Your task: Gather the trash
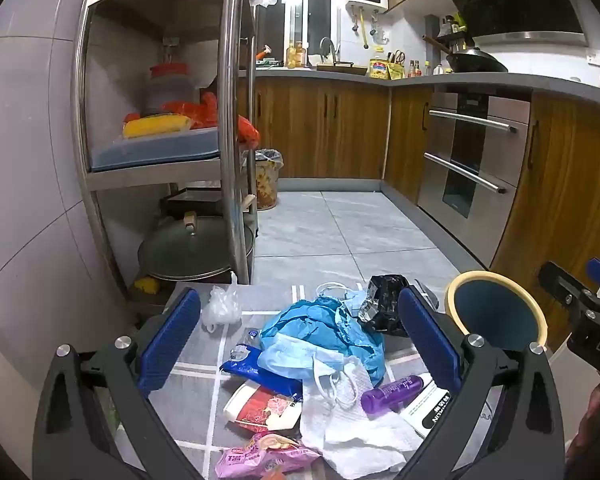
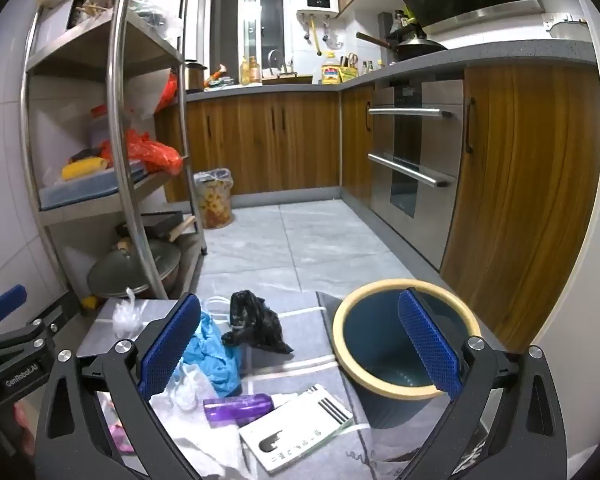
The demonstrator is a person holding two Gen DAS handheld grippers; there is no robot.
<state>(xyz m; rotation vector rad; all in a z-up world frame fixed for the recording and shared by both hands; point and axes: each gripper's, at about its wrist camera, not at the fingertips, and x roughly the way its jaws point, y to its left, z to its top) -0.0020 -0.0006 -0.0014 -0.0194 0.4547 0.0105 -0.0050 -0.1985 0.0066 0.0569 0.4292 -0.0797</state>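
Note:
A heap of trash lies on a grey checked mat [image 1: 196, 364]: a crumpled blue bag [image 1: 324, 328], a black bag [image 1: 384, 300], a white knotted bag [image 1: 220, 304], white tissue [image 1: 360, 432], a purple bottle [image 1: 392, 394], a pink wrapper [image 1: 260, 458], a white box [image 2: 300, 428]. A blue bin with a cream rim [image 2: 404, 336] stands to the right. My left gripper [image 1: 300, 344] is open above the heap. My right gripper [image 2: 300, 344] is open, between the heap and the bin, and also shows at the right edge of the left wrist view [image 1: 580, 304].
A steel rack [image 1: 228, 120] with a pot lid [image 1: 192, 248] stands at the left. A lined waste basket [image 1: 266, 178] stands by the wooden cabinets [image 1: 324, 128]. An oven [image 1: 468, 156] is at the right. Grey floor tiles [image 1: 340, 228] stretch ahead.

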